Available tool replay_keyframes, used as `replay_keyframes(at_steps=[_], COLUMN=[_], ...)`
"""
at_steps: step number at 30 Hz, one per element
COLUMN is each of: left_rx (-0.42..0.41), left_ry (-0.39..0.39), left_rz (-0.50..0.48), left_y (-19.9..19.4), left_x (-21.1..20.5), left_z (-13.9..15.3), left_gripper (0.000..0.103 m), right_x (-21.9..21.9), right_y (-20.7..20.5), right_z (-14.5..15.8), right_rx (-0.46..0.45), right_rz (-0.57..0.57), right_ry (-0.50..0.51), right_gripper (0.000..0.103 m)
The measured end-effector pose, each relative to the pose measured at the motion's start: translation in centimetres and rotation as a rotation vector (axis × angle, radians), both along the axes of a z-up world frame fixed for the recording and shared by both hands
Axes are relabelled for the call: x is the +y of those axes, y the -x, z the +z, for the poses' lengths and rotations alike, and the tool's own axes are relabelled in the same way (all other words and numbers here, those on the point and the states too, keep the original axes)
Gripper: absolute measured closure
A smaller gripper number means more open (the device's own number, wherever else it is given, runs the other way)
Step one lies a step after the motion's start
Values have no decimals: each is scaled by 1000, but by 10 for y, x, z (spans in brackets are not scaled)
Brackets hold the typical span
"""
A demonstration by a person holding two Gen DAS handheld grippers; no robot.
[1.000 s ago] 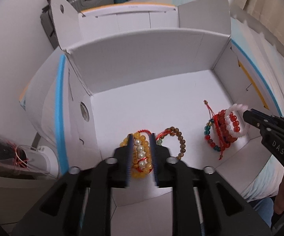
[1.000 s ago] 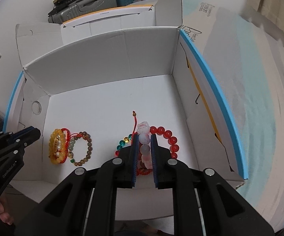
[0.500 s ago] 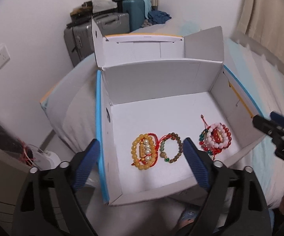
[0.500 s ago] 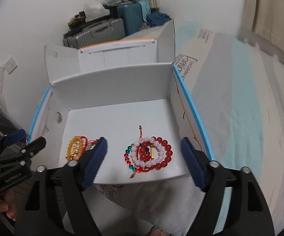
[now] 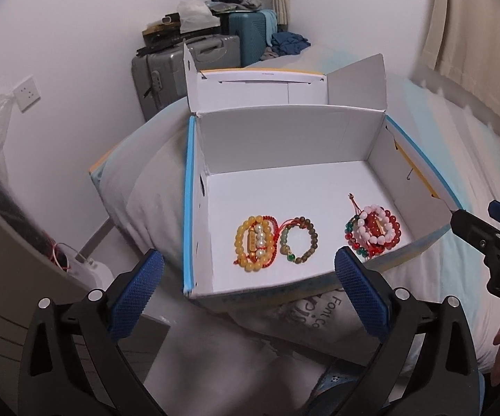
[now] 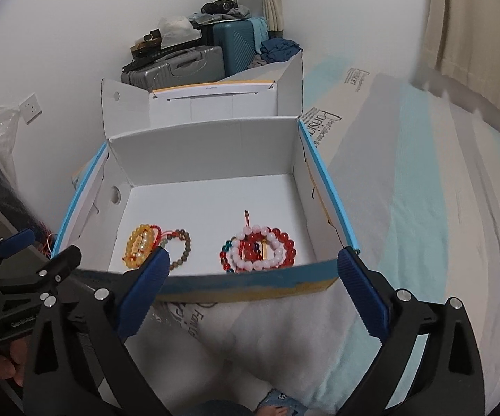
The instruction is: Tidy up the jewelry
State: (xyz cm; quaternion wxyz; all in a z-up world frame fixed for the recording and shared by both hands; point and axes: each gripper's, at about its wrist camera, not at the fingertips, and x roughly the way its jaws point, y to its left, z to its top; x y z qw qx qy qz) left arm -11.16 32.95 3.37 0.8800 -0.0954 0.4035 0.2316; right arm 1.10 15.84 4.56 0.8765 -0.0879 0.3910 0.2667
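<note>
Both grippers gape wide and empty, held back outside the near wall of the box [image 5: 371, 145]. Left gripper [image 5: 250, 289]; right gripper [image 6: 253, 291]. On the box floor, the yellow bracelets [image 5: 255, 242] and brown bracelet [image 5: 300, 241] lie ahead of the left gripper. The red-and-white cluster [image 6: 260, 249] lies ahead of the right gripper, which is judged nearer to it.

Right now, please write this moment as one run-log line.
left gripper: open, empty | right gripper: open, empty | bracelets: grouped inside white box
</note>
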Motion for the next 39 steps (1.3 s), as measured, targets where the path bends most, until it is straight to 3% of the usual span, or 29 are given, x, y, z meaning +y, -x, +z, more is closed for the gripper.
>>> replay_keyframes(at_steps=[35, 39], left_rx=[-20, -29], left_ry=[72, 33], left_rz=[43, 39], left_y=[16, 16], left_x=[-10, -14], left_z=[-17, -13], left_gripper=[6, 6], right_x=[-18, -19], right_y=[19, 18], right_z=[-13, -13], right_rx=[1, 1], right_rz=[-17, -18], right_ry=[9, 8], right_gripper=[7, 7])
